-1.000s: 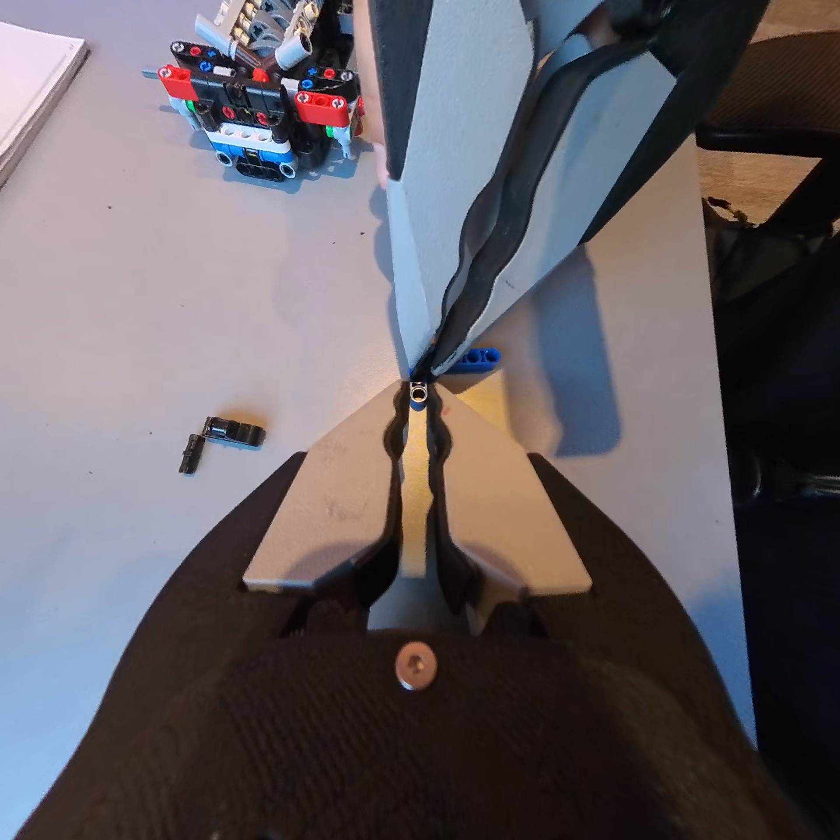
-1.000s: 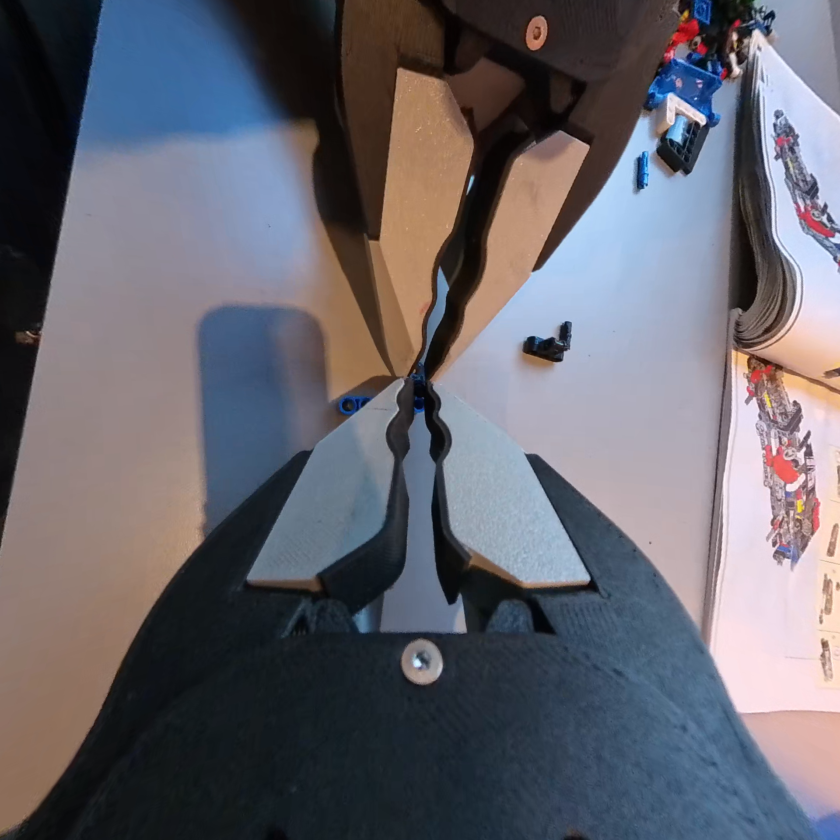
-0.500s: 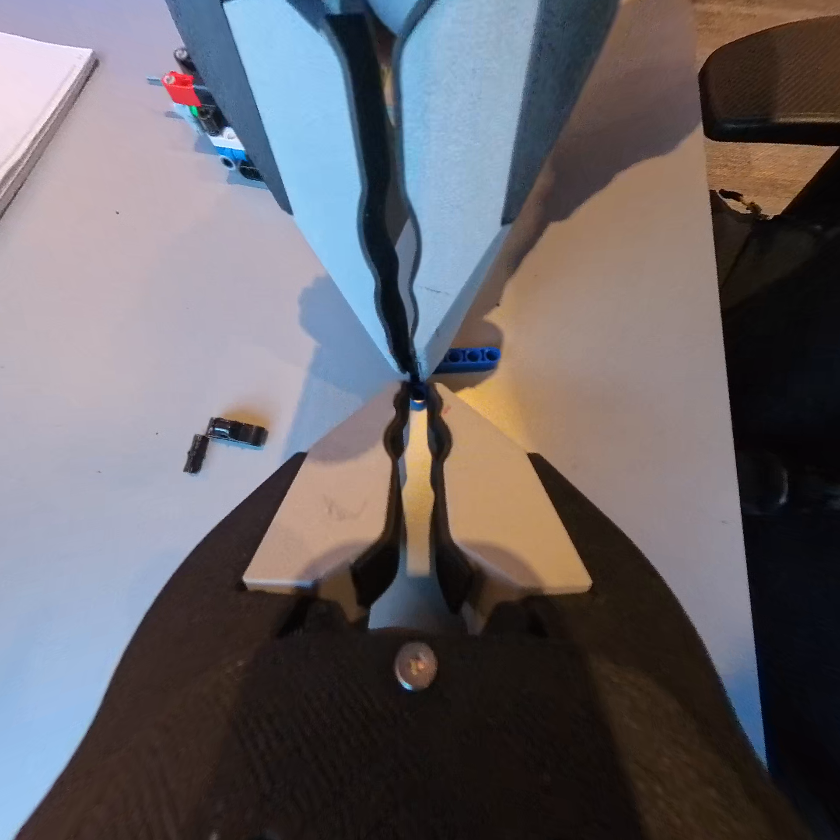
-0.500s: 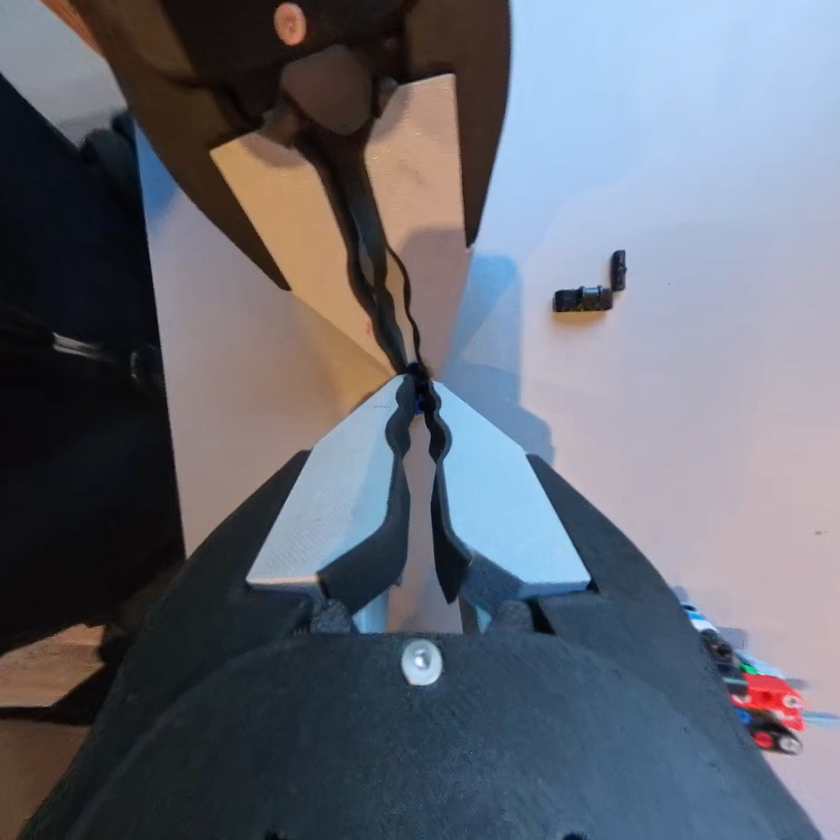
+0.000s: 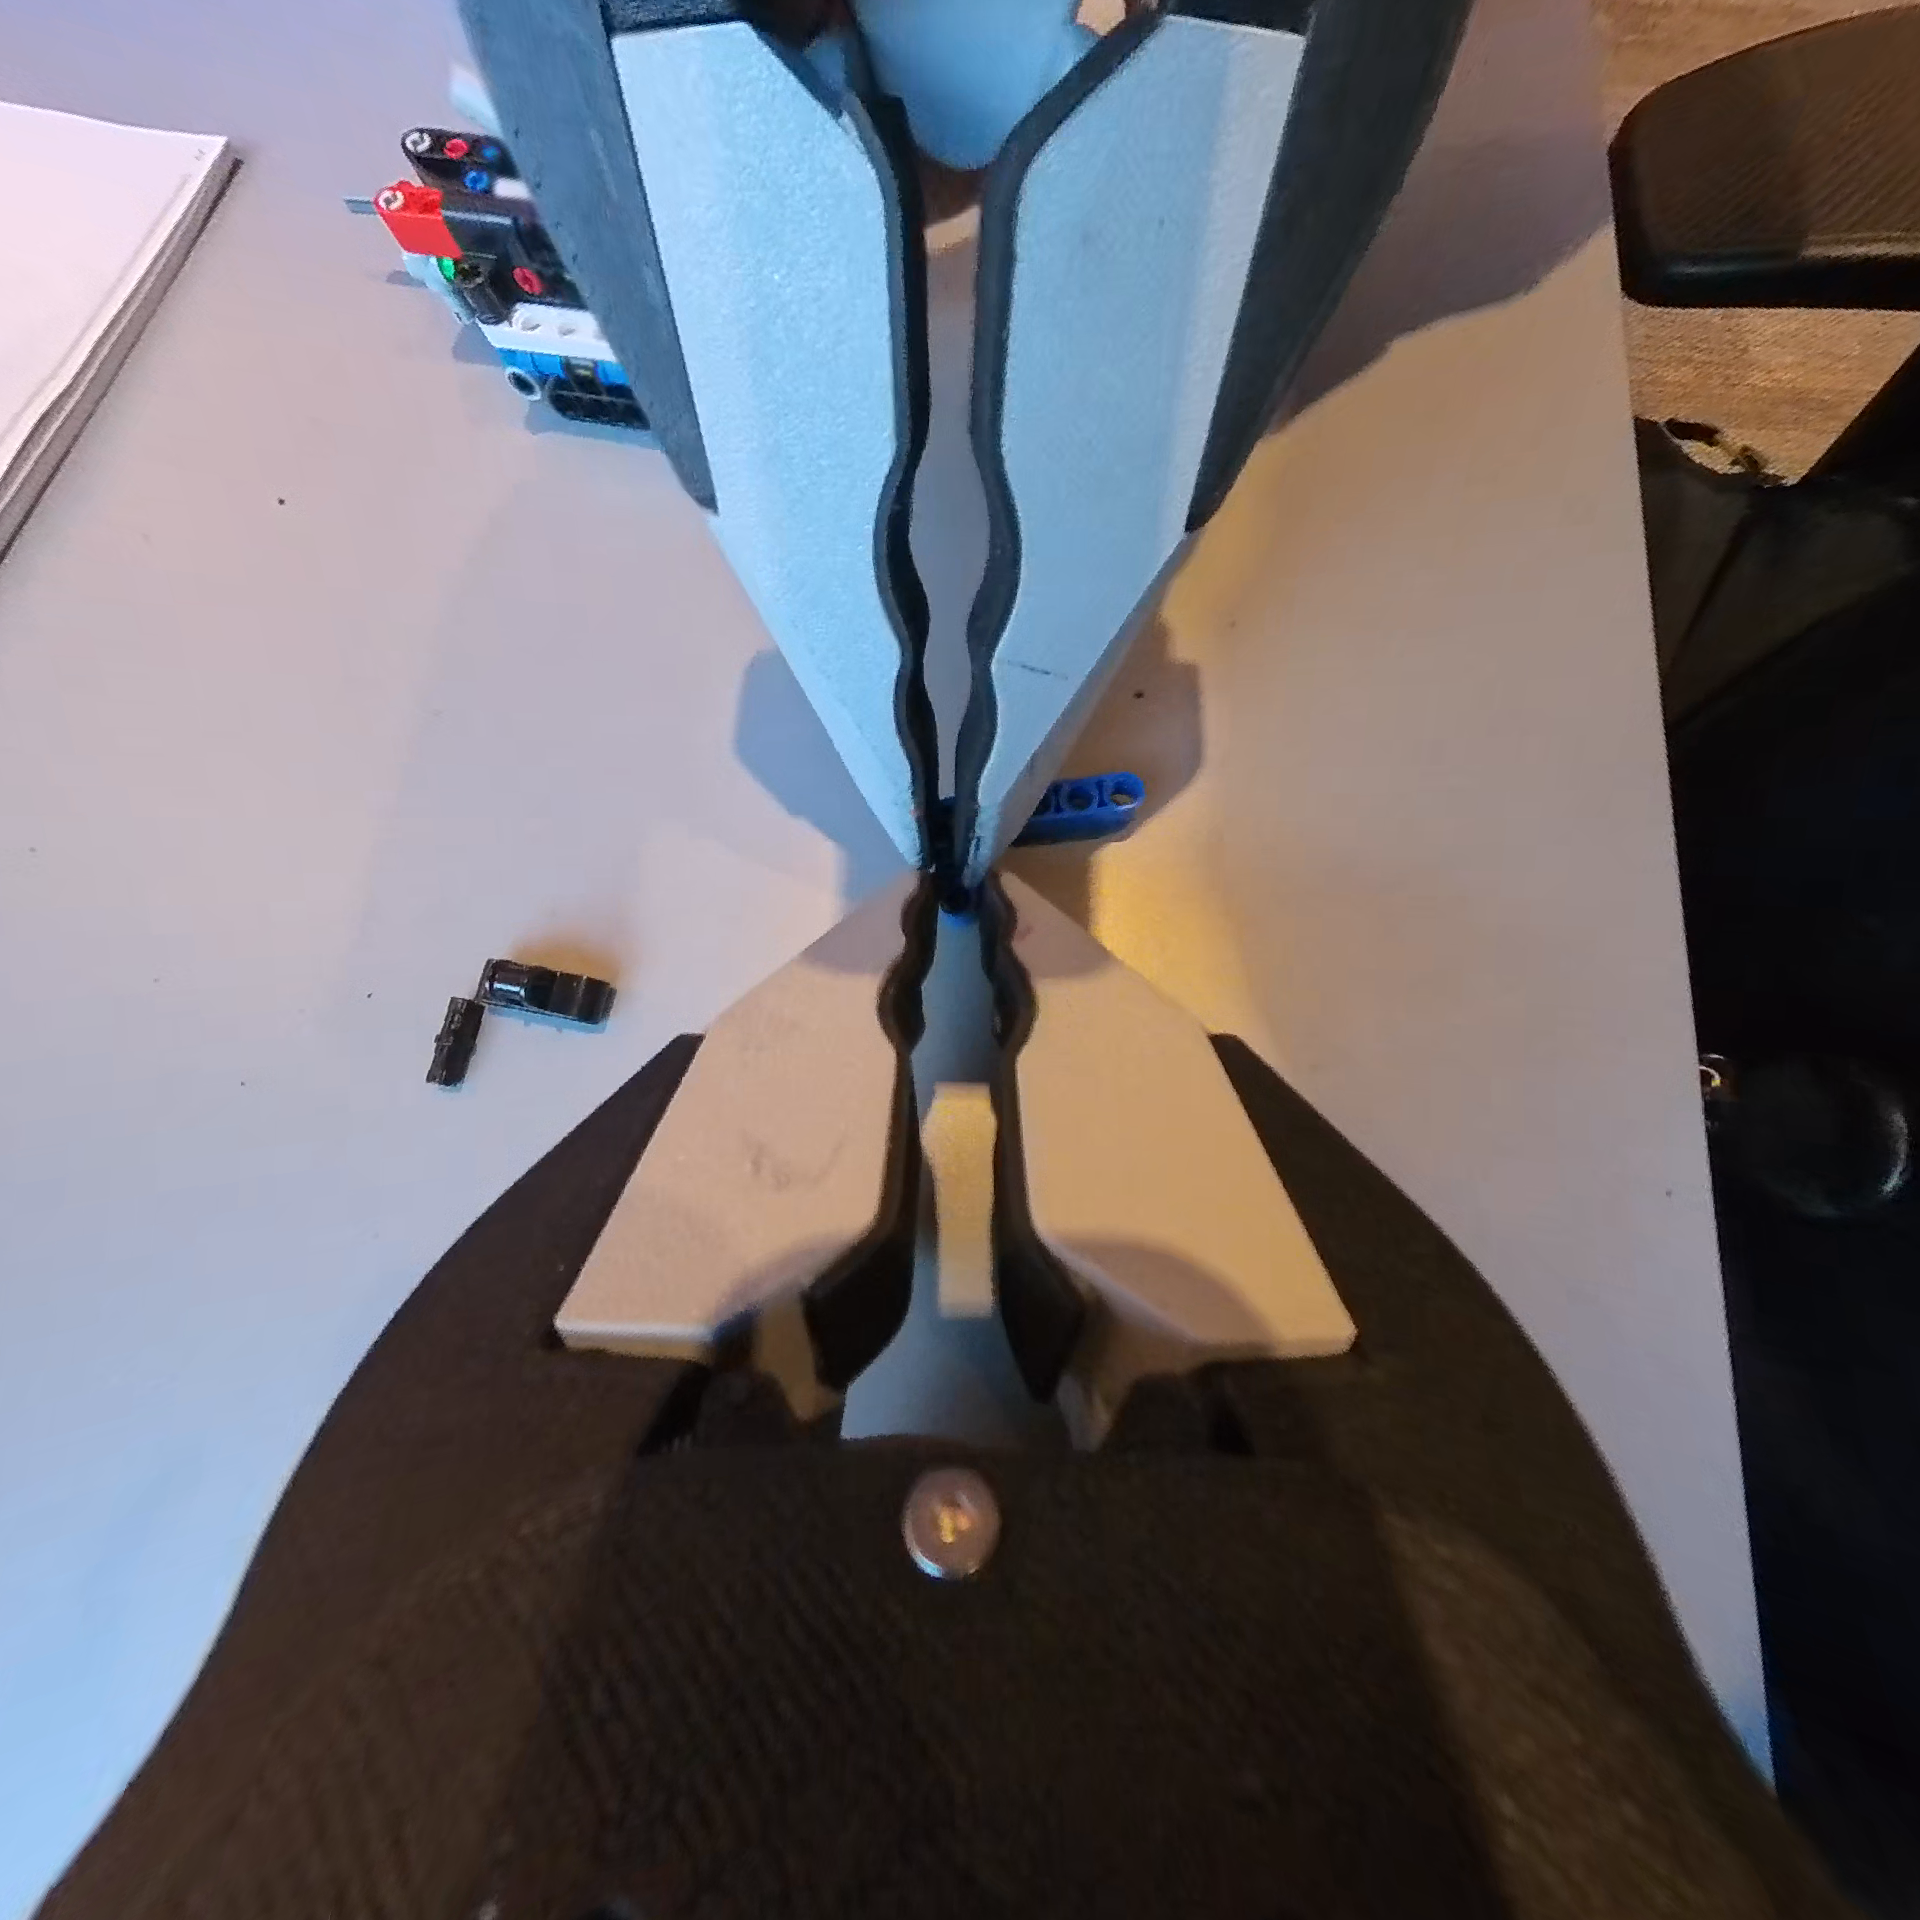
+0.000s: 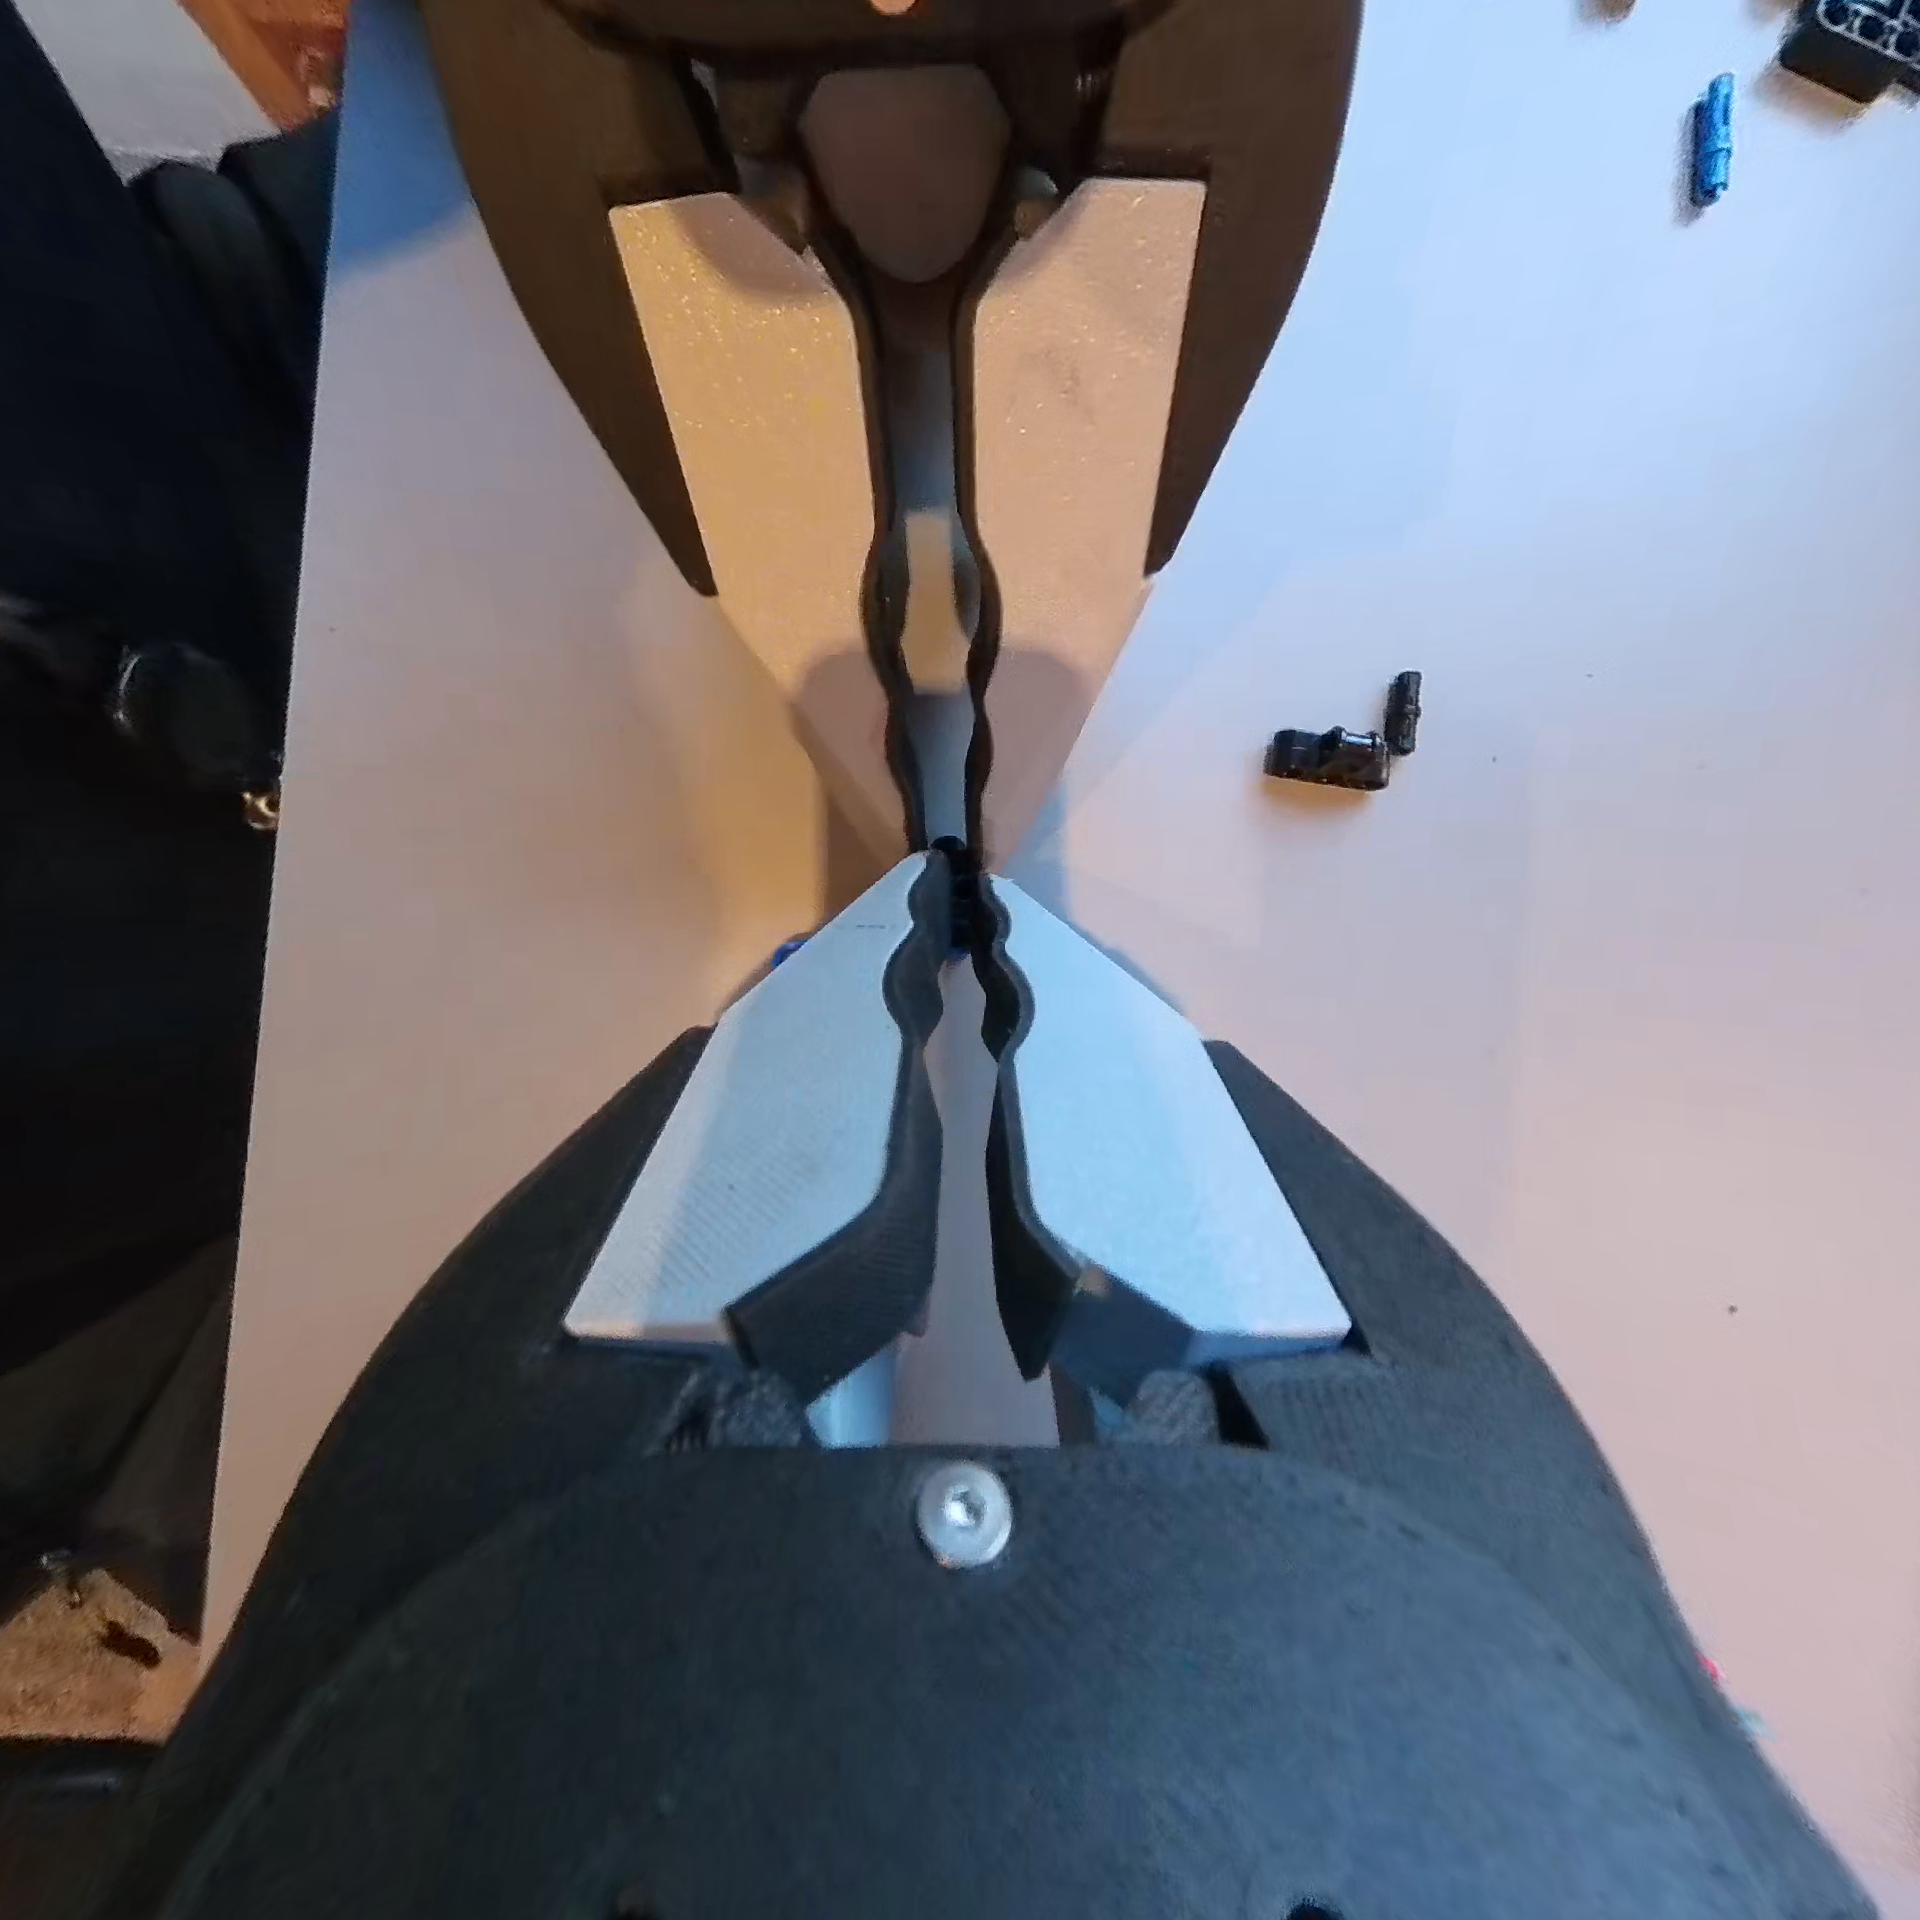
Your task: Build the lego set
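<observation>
Right gripper [image 6: 954, 902] now squarely opposite.

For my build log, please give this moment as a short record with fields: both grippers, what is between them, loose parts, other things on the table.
left gripper: shut on small piece, tip to tip with the right
right gripper: shut on small piece
small piece: dark and blue, mostly hidden, kind unclear
blue beam: flat on table behind the tips
black connector: loose, with a black pin beside it
partial model: far left, partly hidden
table: grey
</observation>
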A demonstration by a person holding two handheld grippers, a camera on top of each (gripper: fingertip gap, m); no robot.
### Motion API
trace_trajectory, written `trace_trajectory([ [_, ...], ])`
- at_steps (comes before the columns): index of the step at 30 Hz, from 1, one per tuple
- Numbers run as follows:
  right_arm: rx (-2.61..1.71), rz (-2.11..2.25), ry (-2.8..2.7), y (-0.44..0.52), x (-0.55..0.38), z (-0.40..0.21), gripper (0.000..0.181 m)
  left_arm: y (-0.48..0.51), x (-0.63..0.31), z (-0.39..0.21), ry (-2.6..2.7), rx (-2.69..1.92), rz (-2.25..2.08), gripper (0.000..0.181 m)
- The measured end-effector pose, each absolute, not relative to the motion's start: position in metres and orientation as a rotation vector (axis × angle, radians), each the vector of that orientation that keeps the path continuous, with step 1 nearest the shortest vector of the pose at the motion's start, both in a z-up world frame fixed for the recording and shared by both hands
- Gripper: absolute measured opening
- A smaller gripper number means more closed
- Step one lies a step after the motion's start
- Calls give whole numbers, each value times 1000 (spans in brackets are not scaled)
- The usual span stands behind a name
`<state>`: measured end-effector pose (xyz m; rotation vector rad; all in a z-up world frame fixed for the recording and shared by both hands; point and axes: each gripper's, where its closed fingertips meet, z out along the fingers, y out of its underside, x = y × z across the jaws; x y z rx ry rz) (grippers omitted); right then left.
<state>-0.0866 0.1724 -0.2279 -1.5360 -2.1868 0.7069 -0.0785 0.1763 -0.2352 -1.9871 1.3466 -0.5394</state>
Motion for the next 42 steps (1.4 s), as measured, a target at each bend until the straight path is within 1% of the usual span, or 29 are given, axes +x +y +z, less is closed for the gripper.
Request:
trace_trajectory([
  [4,-1631,785,-2070,173,-87,-226,1,176,-78,-235,1345,-1987,-551,5],
  [7,-1640,893,-1951,173,-91,-209,10,176,-78,-235,1343,-1990,-551,5],
  [10,-1693,937,-1895,177,-88,-201,9,176,-78,-235,1342,-1991,-554,5],
  [12,-1721,898,-1954,175,-83,-207,0,176,-78,-235,1342,-1992,-555,5],
  [17,-1637,812,-2022,170,-88,-205,0,176,-78,-235,1340,-1994,-559,5],
  [19,-1644,728,-2092,171,-83,-219,0,176,-78,-235,1341,-1993,-557,5],
  [22,-1587,668,-2115,170,-87,-217,0,176,-78,-235,1341,-1992,-556,6],
  [27,-1592,669,-2100,173,-86,-219,0,176,-78,-235,1340,-1995,-558,6],
  [30,-1575,728,-2049,171,-90,-208,0,176,-78,-235,1340,-1994,-558,5],
  [32,-1612,715,-2073,170,-87,-220,0,176,-79,-235,1338,-1997,-560,6],
  [35,-1607,713,-2005,175,-87,-208,0,177,-79,-235,1331,-1994,-542,5],
  [38,-1628,932,-1735,182,-89,-175,0,180,-81,-234,1311,-1998,-510,5],
  [39,-1647,969,-1664,185,-86,-171,0,181,-82,-234,1302,-1999,-498,6],
  [42,-1672,1028,-1541,184,-73,-172,0,185,-84,-233,1272,-2001,-463,21],
])
